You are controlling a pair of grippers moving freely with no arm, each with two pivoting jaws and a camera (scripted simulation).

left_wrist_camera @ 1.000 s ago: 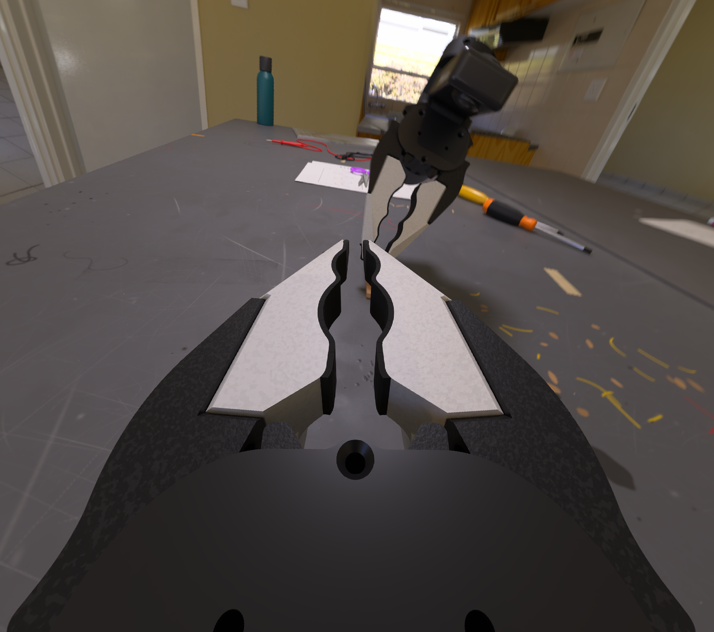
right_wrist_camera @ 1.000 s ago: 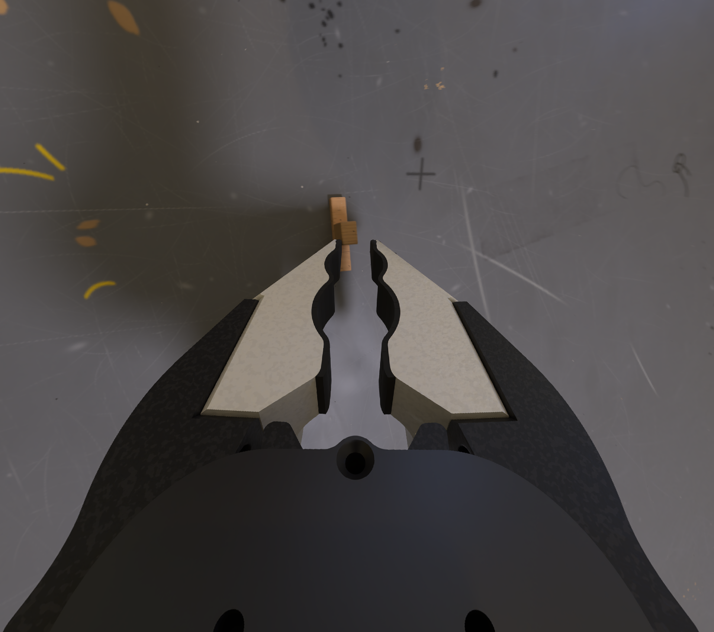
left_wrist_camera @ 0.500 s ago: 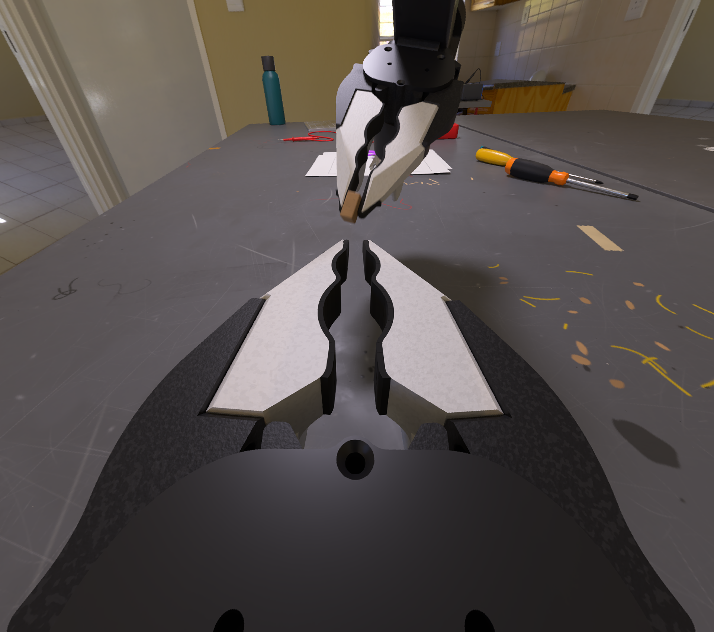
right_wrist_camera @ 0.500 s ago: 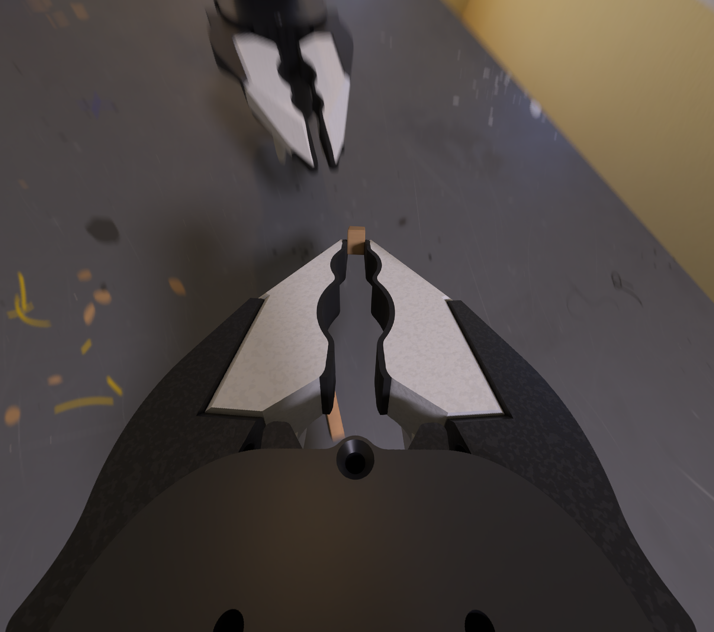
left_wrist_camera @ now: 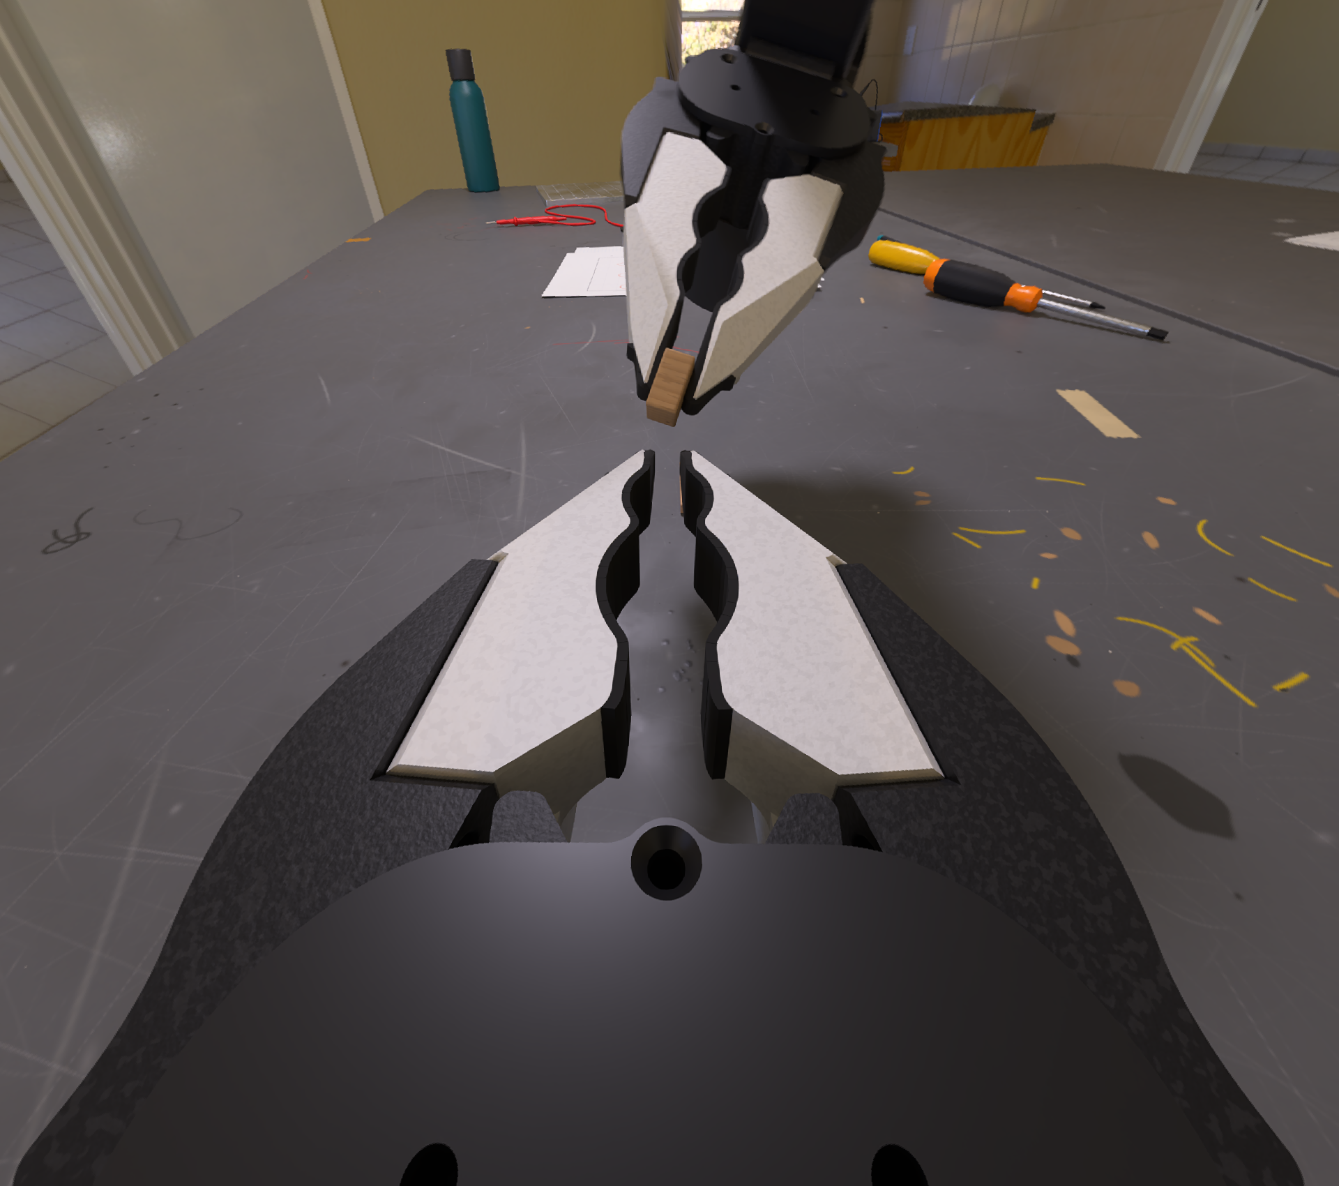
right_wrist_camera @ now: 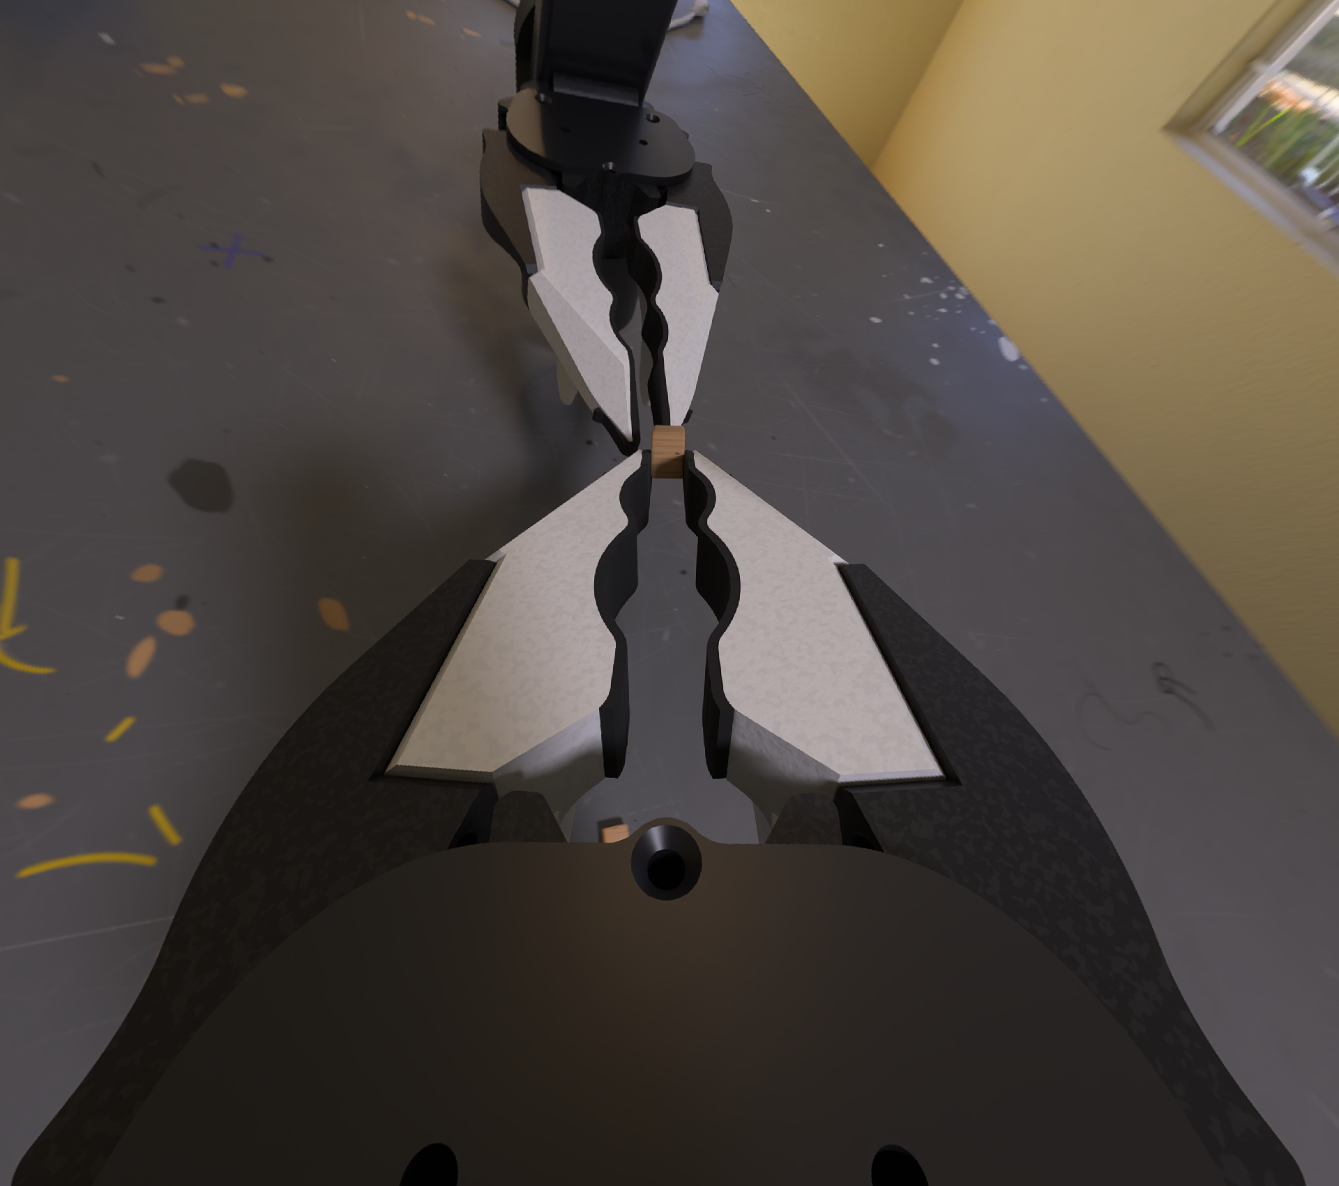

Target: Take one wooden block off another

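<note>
Left wrist view, left gripper (left_wrist_camera: 666, 462) low over the grey table (left_wrist_camera: 290, 426) with fingers nearly together and a sliver of wood just past its tips, beyond it the right gripper (left_wrist_camera: 670, 404) raised, pinching a small wooden block (left_wrist_camera: 670, 386) clear of the table, screwdriver (left_wrist_camera: 1000, 290) and teal bottle (left_wrist_camera: 471, 129) farther back.

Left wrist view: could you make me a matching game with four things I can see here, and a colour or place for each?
1 bottle
2 screwdriver
3 wooden block
4 paper sheet

a white, flat on the table
b gripped in the right tongs, off the table
c teal, upright
d yellow, black and orange handle

Pairs: 1-c, 2-d, 3-b, 4-a
</note>
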